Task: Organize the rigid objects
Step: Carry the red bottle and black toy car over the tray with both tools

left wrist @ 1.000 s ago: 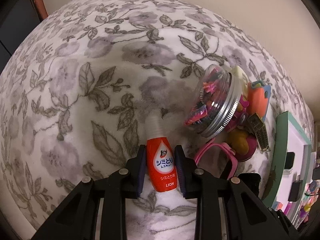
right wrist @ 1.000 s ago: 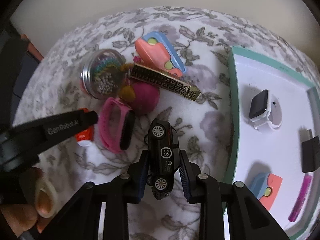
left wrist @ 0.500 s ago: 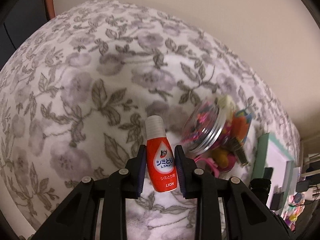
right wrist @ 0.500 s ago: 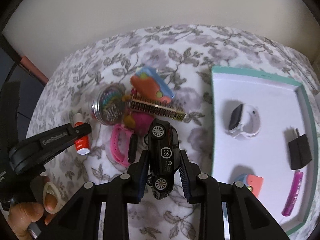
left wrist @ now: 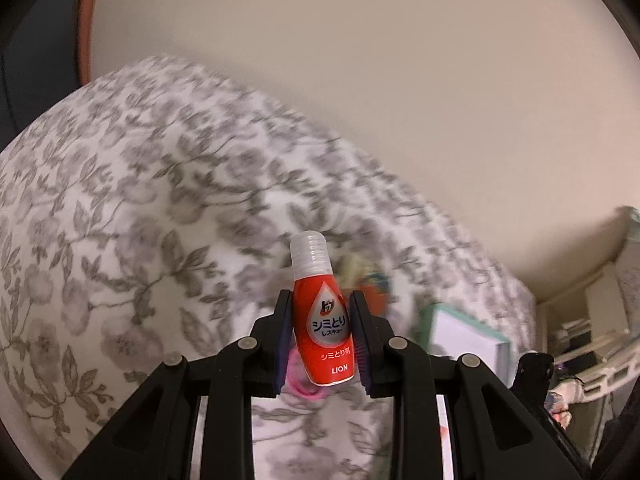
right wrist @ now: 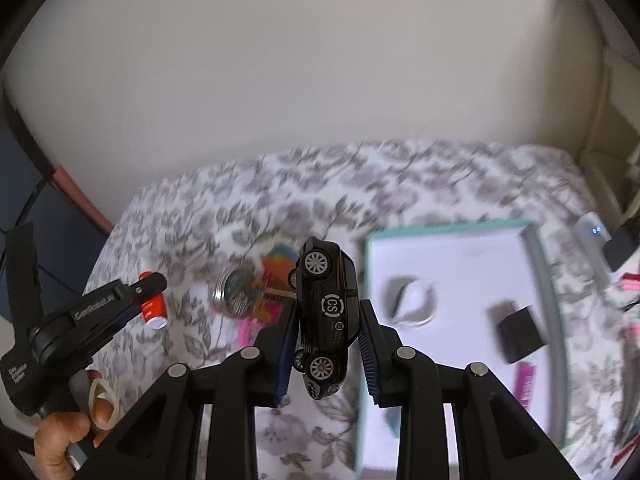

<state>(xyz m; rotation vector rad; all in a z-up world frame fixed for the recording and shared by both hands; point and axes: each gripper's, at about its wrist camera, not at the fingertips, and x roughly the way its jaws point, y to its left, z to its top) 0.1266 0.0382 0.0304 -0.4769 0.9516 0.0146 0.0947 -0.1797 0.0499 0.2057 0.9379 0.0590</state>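
Note:
My left gripper (left wrist: pixel 320 340) is shut on a small red bottle (left wrist: pixel 322 324) with a clear cap and holds it high above the floral cloth (left wrist: pixel 120 240). The bottle (right wrist: pixel 153 307) and left gripper (right wrist: pixel 154 280) also show in the right wrist view. My right gripper (right wrist: pixel 328 340) is shut on a black toy car (right wrist: pixel 325 312), lifted above the cloth beside a teal-rimmed white tray (right wrist: pixel 544 272). The tray holds a white watch (right wrist: pixel 412 300), a black block (right wrist: pixel 518 330) and a pink strip (right wrist: pixel 524 384).
A pile left of the tray has a glass jar of beads (right wrist: pixel 234 294), an orange toy (right wrist: pixel 280 266) and a pink band (right wrist: pixel 250 330), all blurred. A beige wall (right wrist: pixel 320 80) stands behind. Clutter lies at the far right (right wrist: pixel 624 280).
Both grippers have risen well above the cloth, each still holding its object. The pile and tray look smaller and blurred. The wall fills more of both views.

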